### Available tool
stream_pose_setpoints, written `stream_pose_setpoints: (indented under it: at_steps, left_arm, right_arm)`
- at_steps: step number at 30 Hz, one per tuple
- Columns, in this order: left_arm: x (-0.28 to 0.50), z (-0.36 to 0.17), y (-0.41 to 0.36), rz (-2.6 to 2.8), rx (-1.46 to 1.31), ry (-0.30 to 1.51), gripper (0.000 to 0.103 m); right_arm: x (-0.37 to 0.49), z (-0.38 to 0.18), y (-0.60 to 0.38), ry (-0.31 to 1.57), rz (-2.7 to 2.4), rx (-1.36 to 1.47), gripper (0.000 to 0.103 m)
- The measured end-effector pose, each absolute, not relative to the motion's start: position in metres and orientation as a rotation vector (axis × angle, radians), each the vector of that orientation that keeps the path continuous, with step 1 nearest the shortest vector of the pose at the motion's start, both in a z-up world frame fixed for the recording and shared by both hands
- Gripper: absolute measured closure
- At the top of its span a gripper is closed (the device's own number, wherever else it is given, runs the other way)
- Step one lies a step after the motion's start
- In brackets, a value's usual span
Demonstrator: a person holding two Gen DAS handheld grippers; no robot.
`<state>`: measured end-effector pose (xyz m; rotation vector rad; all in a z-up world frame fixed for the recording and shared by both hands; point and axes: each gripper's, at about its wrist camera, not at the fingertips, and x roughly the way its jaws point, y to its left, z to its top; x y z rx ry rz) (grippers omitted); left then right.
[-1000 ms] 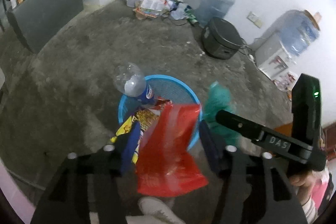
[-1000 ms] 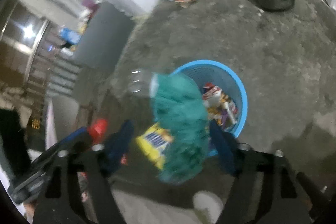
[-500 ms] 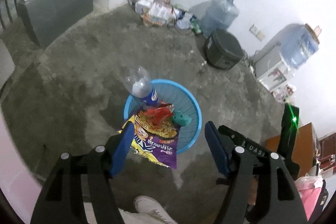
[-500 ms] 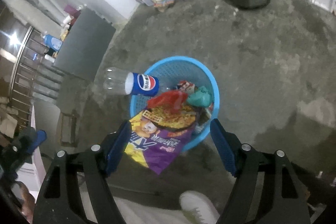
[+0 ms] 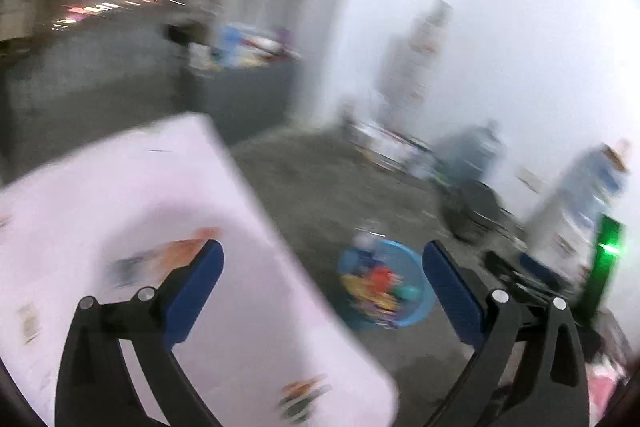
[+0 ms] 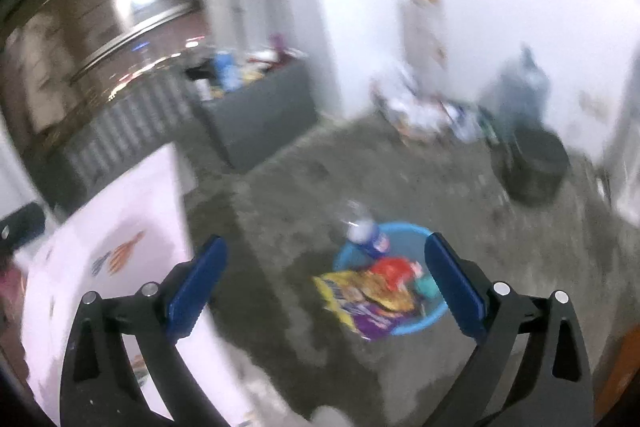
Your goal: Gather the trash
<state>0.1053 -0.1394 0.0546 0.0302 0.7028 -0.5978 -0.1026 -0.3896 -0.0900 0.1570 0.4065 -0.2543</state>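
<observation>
- Left wrist view shows the left tool [image 5: 322, 269] spread wide and carrying nothing, its blue pads [image 5: 195, 285] well apart; it hangs over the near corner of a pale pink bench [image 5: 120, 195] printed with small coloured figures.
- Right tool [image 6: 326, 273] is likewise released and empty, pads [image 6: 198, 283] apart, with the same pink bench [image 6: 100, 251] low on its left.
- Both views are smeared with motion blur, so fine detail is unreliable.
- Beyond the tools, the blue basket [image 6: 434, 315] sits on the grey concrete floor [image 6: 280, 211]. It already holds a red wrapper [image 6: 394, 267], a teal scrap [image 6: 426, 285] and a cola bottle [image 6: 366, 233] leaning on the far rim, while a yellow-and-purple snack bag [image 6: 366, 305] drapes over the near rim onto the floor.
- Farther off, more litter [image 6: 416, 115] lies heaped against the white wall, next to a dark round pot [image 6: 532, 163] and water jugs [image 5: 588, 195].
- Judgement: the step in hand is finding the next piece to collect. Slow the swing so the view steadies, choose one item, and line a tool up squarely before closing.
- Whether any trash lies on the bench cannot be told; the marks there look like print.
- The overhanging snack bag may slip out; tucking it in would be sensible.
</observation>
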Motion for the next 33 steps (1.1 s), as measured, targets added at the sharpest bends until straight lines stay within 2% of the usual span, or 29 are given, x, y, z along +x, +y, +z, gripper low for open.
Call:
stream_pose_setpoints:
  at_steps: [5,11,19,33]
  left_arm:
    - [0.063,0.058,-0.057,-0.312,-0.014,0.625,0.005]
    - [0.022,0.033,0.0,-0.086,-0.081,0.698,0.005]
    - [0.014,-0.011,0.01,-0.029,-0.007,0.882,0.005]
    - [0.012,-0.023,-0.013,-0.079,0.06,0.91,0.005]
  right_arm:
    - [-0.122,-0.087,-0.314,0.388,-0.121,0.014,0.008]
    - [-0.14,-0.118,-0.247,0.485,-0.008,-0.117,0.008]
    - [-0.143,-0.154,-0.222,0.646,-0.081,-0.232,0.008]
    - [-0.145,-0.165,-0.231,0.708,-0.175,-0.195,0.008]
